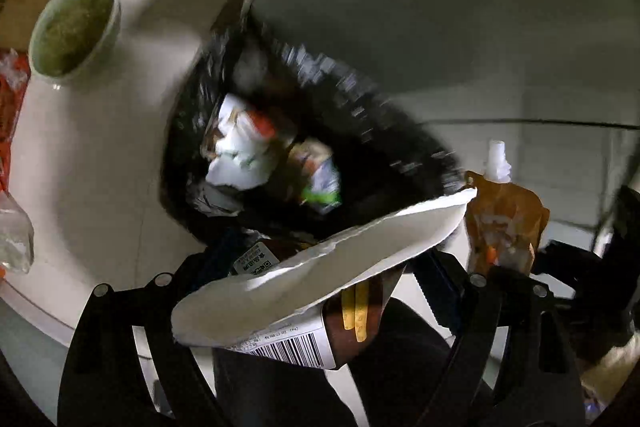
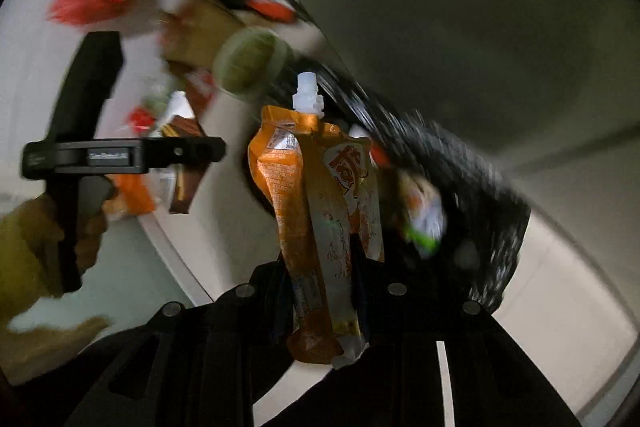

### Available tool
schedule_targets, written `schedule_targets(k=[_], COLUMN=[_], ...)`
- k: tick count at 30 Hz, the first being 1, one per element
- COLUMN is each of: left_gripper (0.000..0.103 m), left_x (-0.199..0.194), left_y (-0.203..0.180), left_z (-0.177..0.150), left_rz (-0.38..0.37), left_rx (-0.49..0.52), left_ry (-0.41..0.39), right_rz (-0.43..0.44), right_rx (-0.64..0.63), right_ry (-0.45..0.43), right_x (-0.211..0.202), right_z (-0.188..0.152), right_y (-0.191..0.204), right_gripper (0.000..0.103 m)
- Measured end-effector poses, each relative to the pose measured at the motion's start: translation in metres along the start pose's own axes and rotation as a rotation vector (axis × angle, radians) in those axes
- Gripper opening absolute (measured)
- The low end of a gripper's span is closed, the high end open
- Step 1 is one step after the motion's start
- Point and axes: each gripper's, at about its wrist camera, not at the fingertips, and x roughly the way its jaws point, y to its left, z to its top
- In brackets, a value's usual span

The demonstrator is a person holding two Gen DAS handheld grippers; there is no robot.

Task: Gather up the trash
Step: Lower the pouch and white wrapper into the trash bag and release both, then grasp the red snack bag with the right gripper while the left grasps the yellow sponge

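Over the black trash bag [image 1: 384, 131], left gripper [image 1: 320, 291] clamps a wrapper [image 1: 304, 275]; right gripper [image 2: 320, 267] pinches an orange pouch [image 2: 316, 203]

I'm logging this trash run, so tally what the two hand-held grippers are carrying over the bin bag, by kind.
Brown snack box with barcode: 1
Orange spouted drink pouch: 1
Total: 2, above the black trash bag.

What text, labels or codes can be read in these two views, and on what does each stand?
Orange drink pouch in the right gripper: one large red character, blurred; small print unreadable.
Torn wrapper in the left gripper: a barcode with tiny digits, too small to read.
Same wrapper: a small white label with a QR code, characters unreadable.
No legible words elsewhere.
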Motion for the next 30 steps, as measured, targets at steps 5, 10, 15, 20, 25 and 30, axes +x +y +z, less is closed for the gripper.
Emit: schedule_targets(k=[5, 10, 15, 20, 25, 30], left_gripper=[0.089, 0.092, 0.092, 0.092, 0.092, 0.092], left_x=[0.081, 0.107, 0.073, -0.011, -0.104, -0.18], left_y=[0.007, 0.015, -0.005, -0.054, -0.116, -0.174], left_z=[0.016, 0.018, 0.011, 0.003, -0.016, -0.031], left_rz=[0.126, 0.16, 0.216, 0.288, 0.33, 0.369], left_rx=[0.016, 0.015, 0.104, 0.256, 0.4, 0.5], left_ry=[0.121, 0.246, 0.203, 0.018, -0.219, -0.467], right_rz=[-0.073, -0.163, -0.152, -0.143, -0.124, -0.117], right_rx=[0.097, 0.139, 0.178, 0.131, -0.011, -0.093], right_ry=[0.052, 0.025, -0.002, -0.105, -0.287, -0.546], right_x=[0.067, 0.076, 0.043, -0.029, -0.144, -0.27], right_z=[0.0, 0.008, 0.005, 0.005, -0.004, -0.002], right_y=[-0.033, -0.048, -0.052, -0.027, 0.019, 0.043], right_gripper=[0.036, 0.074, 0.076, 0.076, 0.083, 0.097])
